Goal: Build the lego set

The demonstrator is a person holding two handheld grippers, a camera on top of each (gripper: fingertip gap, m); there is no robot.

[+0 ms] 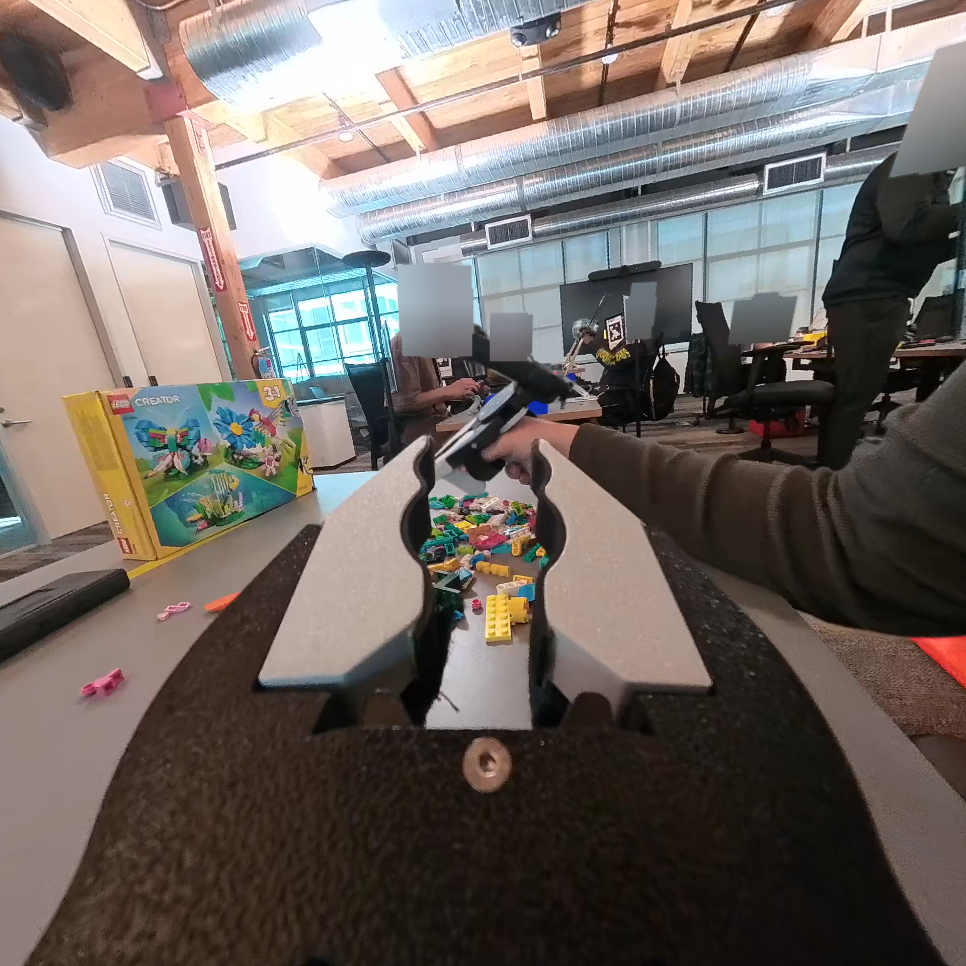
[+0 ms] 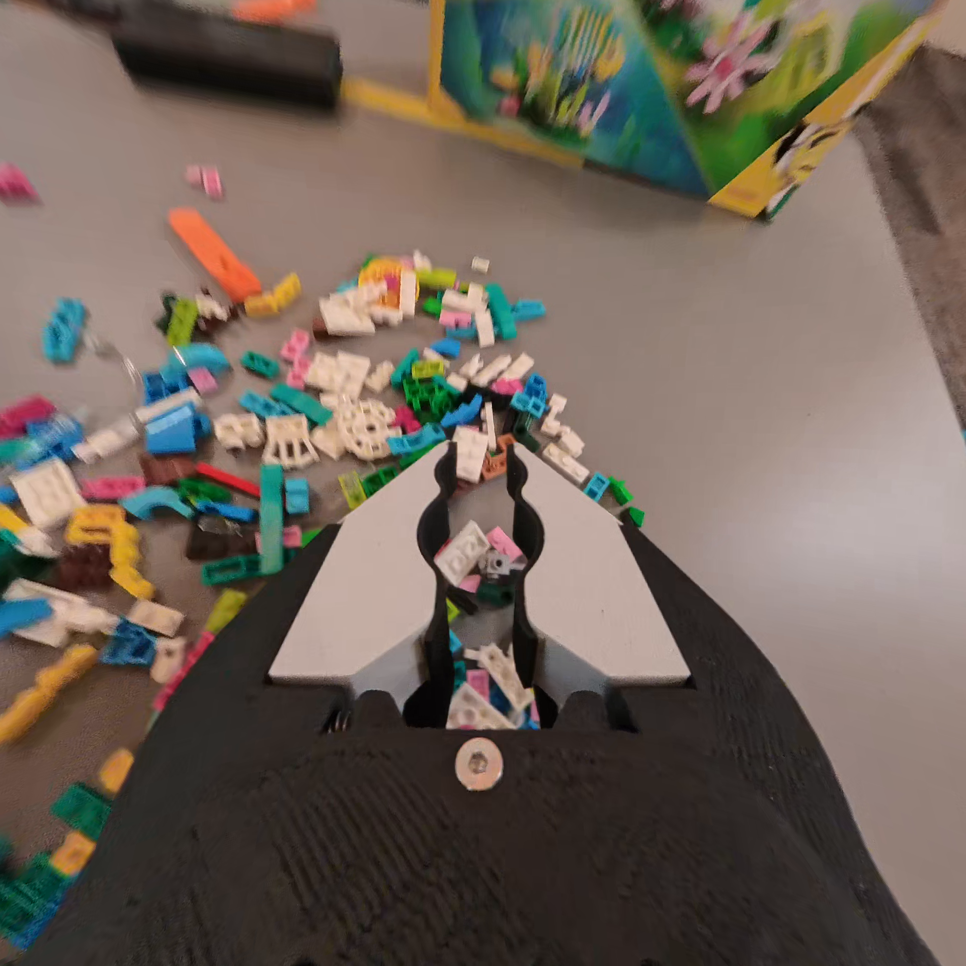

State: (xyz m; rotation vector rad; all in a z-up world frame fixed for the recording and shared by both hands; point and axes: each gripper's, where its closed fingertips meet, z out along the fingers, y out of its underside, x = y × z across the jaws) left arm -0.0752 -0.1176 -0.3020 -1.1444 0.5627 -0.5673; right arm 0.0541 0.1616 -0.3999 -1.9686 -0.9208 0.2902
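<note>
A pile of loose lego pieces (image 1: 478, 533) in many colours lies on the grey table (image 1: 62, 758). My left gripper (image 1: 483, 462) is open and empty, held low in front of the pile. A yellow plate (image 1: 499, 617) lies at the pile's near edge, between its fingers. A hand holds the body of the right gripper (image 1: 502, 418) above the pile's far side, tilted down. In the right wrist view my right gripper (image 2: 481, 457) is open with a narrow gap and empty, just above the pile (image 2: 366, 413). A white piece (image 2: 468, 462) and a brown piece (image 2: 494, 462) lie under its tips.
The lego box (image 1: 193, 465) stands at the back left; it also shows in the right wrist view (image 2: 627, 94). A black block (image 1: 52, 606), an orange piece (image 2: 214, 253) and stray pink pieces (image 1: 103, 682) lie left of the pile. The table edge (image 2: 888, 261) borders carpet. People sit at desks behind.
</note>
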